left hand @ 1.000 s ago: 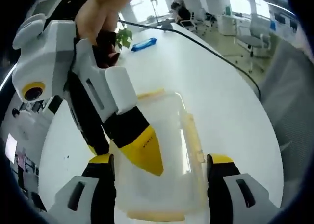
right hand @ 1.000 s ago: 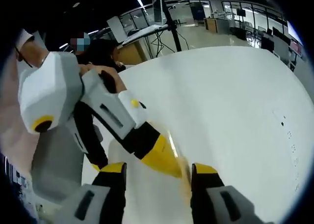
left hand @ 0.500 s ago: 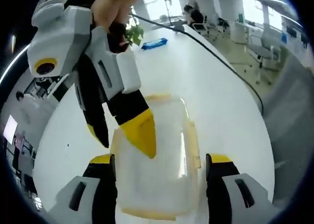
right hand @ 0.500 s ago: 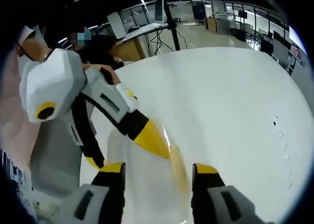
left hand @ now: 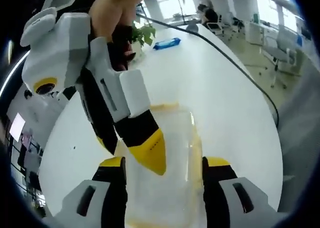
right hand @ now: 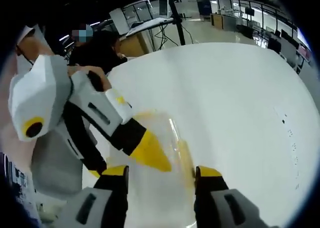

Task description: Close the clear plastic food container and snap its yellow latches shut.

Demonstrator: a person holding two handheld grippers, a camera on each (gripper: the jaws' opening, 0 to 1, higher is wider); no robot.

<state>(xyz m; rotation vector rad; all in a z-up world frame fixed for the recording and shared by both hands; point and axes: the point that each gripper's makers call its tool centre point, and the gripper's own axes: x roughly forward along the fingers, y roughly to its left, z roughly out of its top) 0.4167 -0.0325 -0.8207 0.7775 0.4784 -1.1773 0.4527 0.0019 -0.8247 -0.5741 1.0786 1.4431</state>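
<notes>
The clear plastic container (left hand: 175, 138) lies on the white table (left hand: 220, 98) with its lid on. A yellow latch (left hand: 164, 107) shows at its far edge and another (left hand: 198, 150) along its right side. My left gripper (left hand: 162, 168) is open, one jaw on each side of the box. The right gripper's broad yellow fingertip (left hand: 149, 152) rests on the lid, and its dark second finger hangs off the left side. In the right gripper view my right gripper (right hand: 161, 174) is open over the container (right hand: 167, 133). There the left gripper's yellow fingertip (right hand: 149, 154) lies on the lid beside a yellow latch (right hand: 185, 160).
A black cable (left hand: 227, 55) runs across the table toward its right edge. A blue pack (left hand: 164, 43) and a green plant (left hand: 145, 34) sit at the far end, with office chairs (left hand: 282, 43) beyond. A person (right hand: 100, 50) stands at the table's left, holding the grippers.
Both views have shifted and tilted a little. The right gripper's yellow fingertip has slid slightly nearer along the lid. The container stays where it was.
</notes>
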